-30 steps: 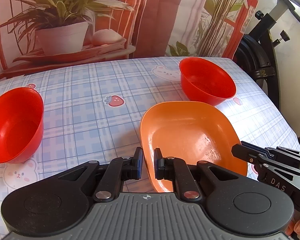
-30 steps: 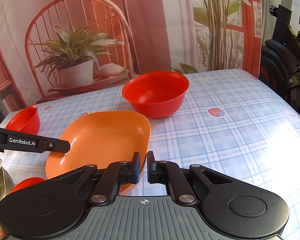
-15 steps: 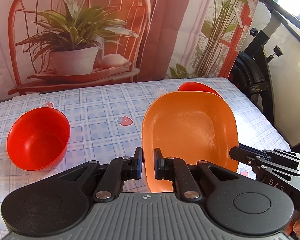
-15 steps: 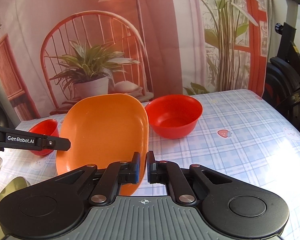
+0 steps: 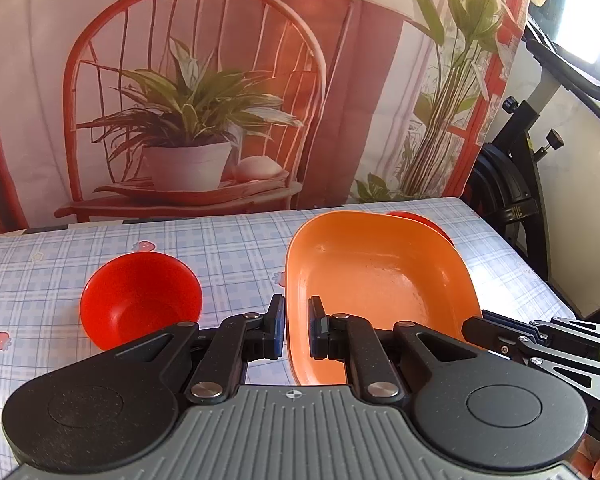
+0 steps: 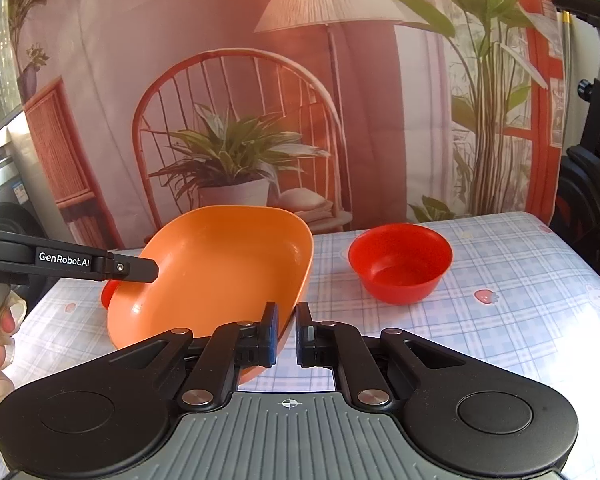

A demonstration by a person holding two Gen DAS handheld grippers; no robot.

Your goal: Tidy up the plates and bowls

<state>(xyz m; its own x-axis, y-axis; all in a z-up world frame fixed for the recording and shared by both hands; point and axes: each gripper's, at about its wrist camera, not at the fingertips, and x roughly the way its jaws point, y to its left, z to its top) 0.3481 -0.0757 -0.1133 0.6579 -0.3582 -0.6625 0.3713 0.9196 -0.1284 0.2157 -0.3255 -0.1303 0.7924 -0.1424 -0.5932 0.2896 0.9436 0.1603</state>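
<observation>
An orange plate [image 5: 380, 280] is held in the air above the table, tilted up. My left gripper [image 5: 296, 330] is shut on its left rim. My right gripper [image 6: 286, 334] is shut on its right rim; the plate also shows in the right wrist view [image 6: 220, 268]. One red bowl [image 5: 140, 300] sits on the table left of the plate. A second red bowl [image 6: 400, 262] sits to the right; in the left wrist view only its rim [image 5: 420, 220] shows behind the plate. The left gripper's arm [image 6: 68, 264] crosses the right wrist view.
The table has a blue checked cloth [image 5: 228, 248] with strawberry prints. A printed backdrop [image 5: 188, 100] hangs behind its far edge. A black exercise bike [image 5: 512, 184] stands past the right edge of the table.
Both grippers have lifted the orange plate off the table and tilted it up. The bowls have not moved on the table; they look smaller and farther as the cameras rose.
</observation>
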